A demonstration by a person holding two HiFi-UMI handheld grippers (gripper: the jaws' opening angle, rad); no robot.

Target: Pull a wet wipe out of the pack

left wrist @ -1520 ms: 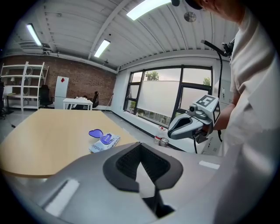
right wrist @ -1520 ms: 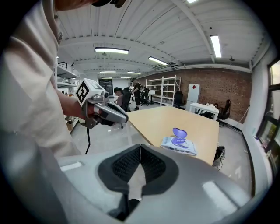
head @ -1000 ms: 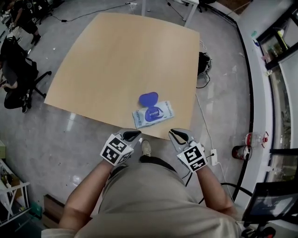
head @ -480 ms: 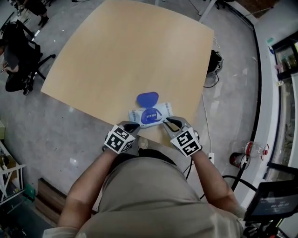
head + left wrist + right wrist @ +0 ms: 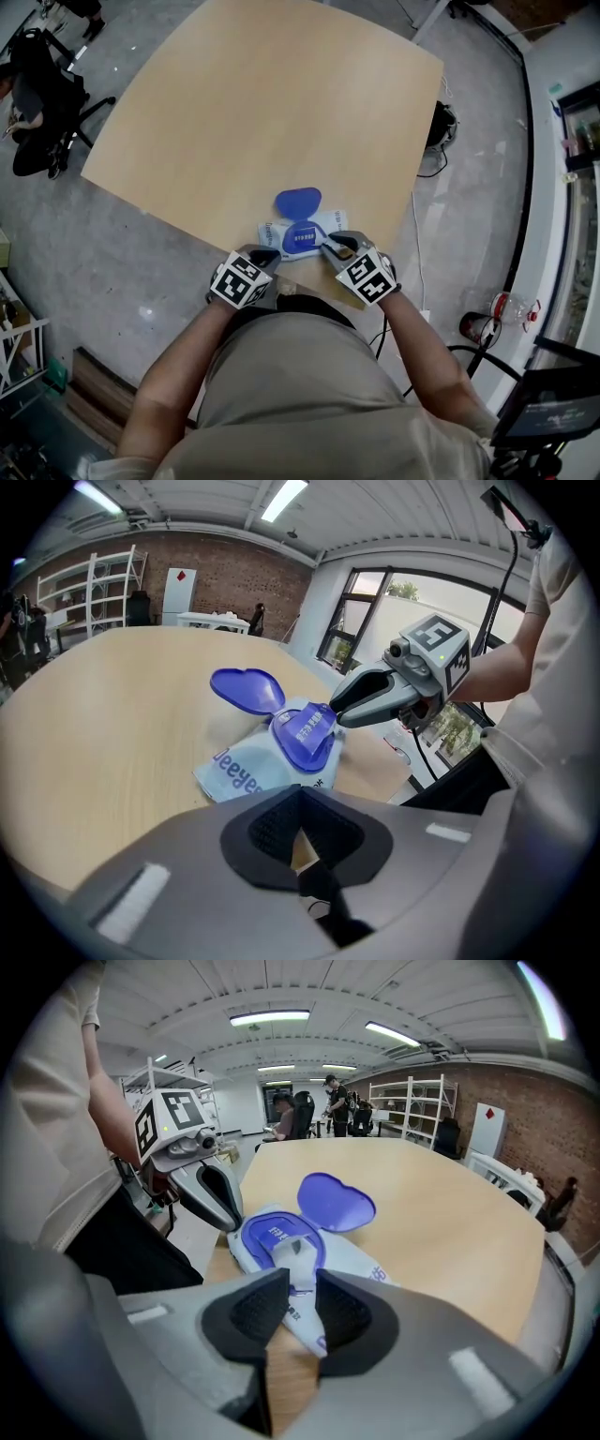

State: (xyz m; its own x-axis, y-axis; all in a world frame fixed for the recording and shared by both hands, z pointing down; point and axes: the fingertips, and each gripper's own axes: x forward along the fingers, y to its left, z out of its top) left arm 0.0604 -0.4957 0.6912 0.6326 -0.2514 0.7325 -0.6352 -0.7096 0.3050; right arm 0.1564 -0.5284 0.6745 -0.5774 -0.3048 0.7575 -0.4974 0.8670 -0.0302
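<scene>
While pinning the pack (image 5: 281,229) at the surface's (image 5: 262,112) near edge with the shut left claw (image 5: 266,254), close the barely parted right claw (image 5: 333,246) on the wipe tuft (image 5: 292,1247) below the raised lid (image 5: 298,201); lift slowly.

Bright, even light from ceiling strips (image 5: 270,1018); soft shadows; fisheye edges bent and darkened

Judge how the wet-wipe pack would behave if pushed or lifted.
The wet-wipe pack looks like a soft, flat pouch, so it would probably flex, not roll. It lies on a smooth table near the edge, so a push may slide it.
</scene>
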